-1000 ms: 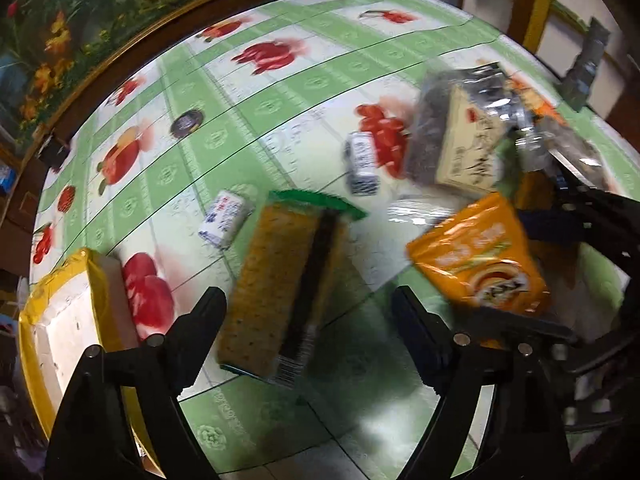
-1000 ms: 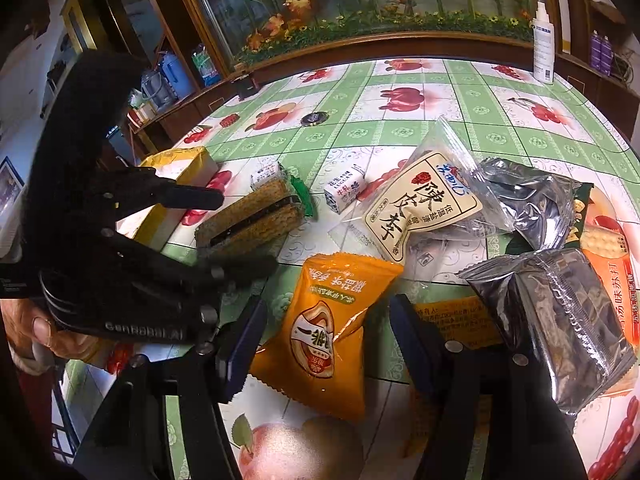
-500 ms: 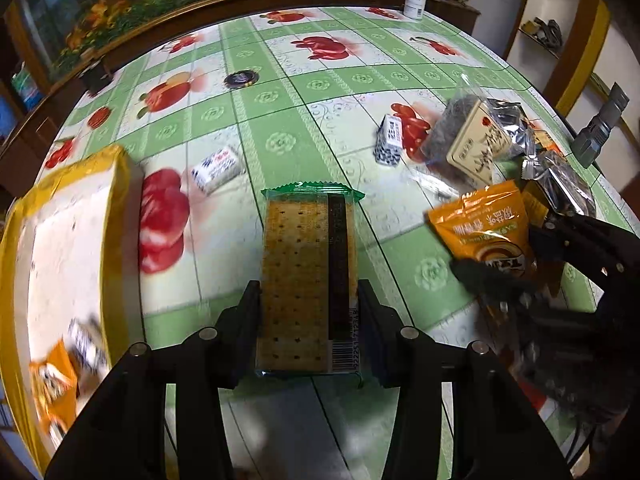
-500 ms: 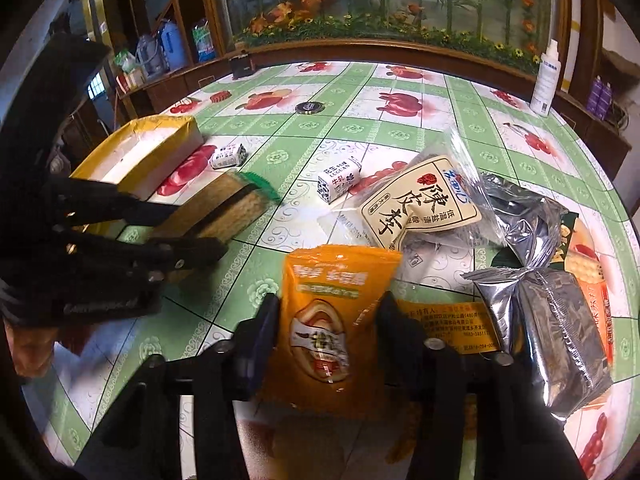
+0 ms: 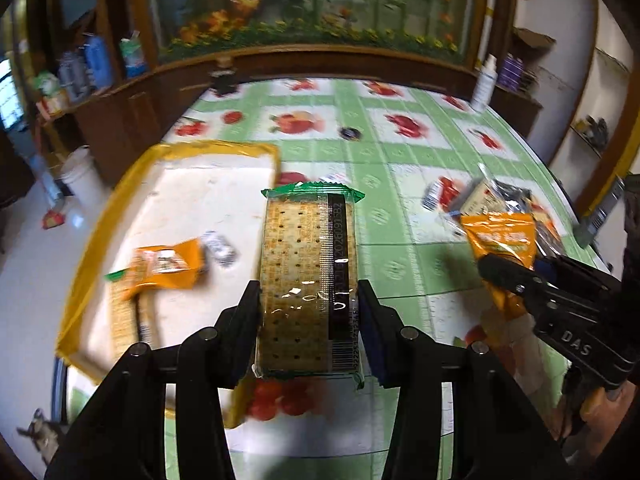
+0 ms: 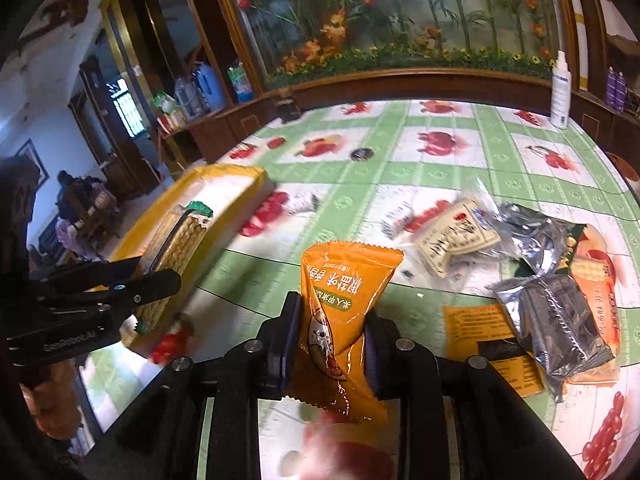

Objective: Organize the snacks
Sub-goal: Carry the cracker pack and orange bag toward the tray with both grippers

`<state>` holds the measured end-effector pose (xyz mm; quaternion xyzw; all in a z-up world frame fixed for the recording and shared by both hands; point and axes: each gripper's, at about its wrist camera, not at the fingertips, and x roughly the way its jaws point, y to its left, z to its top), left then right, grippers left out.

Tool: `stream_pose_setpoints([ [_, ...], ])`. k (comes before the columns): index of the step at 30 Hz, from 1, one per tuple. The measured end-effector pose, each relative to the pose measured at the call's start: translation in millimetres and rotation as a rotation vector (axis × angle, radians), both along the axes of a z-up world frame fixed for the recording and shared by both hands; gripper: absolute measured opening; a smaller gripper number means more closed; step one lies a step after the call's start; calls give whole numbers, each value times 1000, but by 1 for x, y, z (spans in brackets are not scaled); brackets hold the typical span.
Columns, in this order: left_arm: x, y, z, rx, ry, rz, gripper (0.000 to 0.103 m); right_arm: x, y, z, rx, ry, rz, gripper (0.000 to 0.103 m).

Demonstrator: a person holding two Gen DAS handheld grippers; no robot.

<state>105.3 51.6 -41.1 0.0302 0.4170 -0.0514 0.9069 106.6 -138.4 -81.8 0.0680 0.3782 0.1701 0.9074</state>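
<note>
My left gripper (image 5: pixel 310 316) is shut on a long cracker pack (image 5: pixel 308 272) with a green end and holds it in the air beside the yellow box (image 5: pixel 120 200). The box holds an orange snack bag (image 5: pixel 164 268), a cracker pack and a small wrapped sweet. My right gripper (image 6: pixel 330 332) is shut on an orange snack bag (image 6: pixel 344 308) and holds it above the table. In the right wrist view the left gripper (image 6: pixel 120 296) carries its crackers (image 6: pixel 176 248) next to the yellow box (image 6: pixel 224 184). In the left wrist view the right gripper's orange bag (image 5: pixel 502 248) shows at the right.
A pile of snacks lies at the right of the green fruit-print table (image 6: pixel 440 184): a white labelled bag (image 6: pixel 456 236), silver packs (image 6: pixel 556 328), an orange leaflet (image 6: pixel 488 332). Two small white packets (image 6: pixel 396 216) lie mid-table. A spray bottle (image 6: pixel 560 92) stands at the far edge.
Both grippers closed on their snacks and lifted them off the table. The left one swung left with the crackers toward the yellow box; the right one raised the orange bag.
</note>
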Motion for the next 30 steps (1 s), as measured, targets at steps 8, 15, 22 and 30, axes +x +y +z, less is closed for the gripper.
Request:
stream_pose_setpoints([
  [8,-19,37,17,17,-93,156,45,-11,29,21,53,-28,82,28],
  [15,-25,58,16,27,-114,213,45,-13,56,27,49,-33,137,28],
  [22,-26,74,13,22,-112,256,45,-11,81,28,42,-29,187,28],
  [30,-28,87,12,19,-124,288,45,-7,100,26,37,-25,225,28],
])
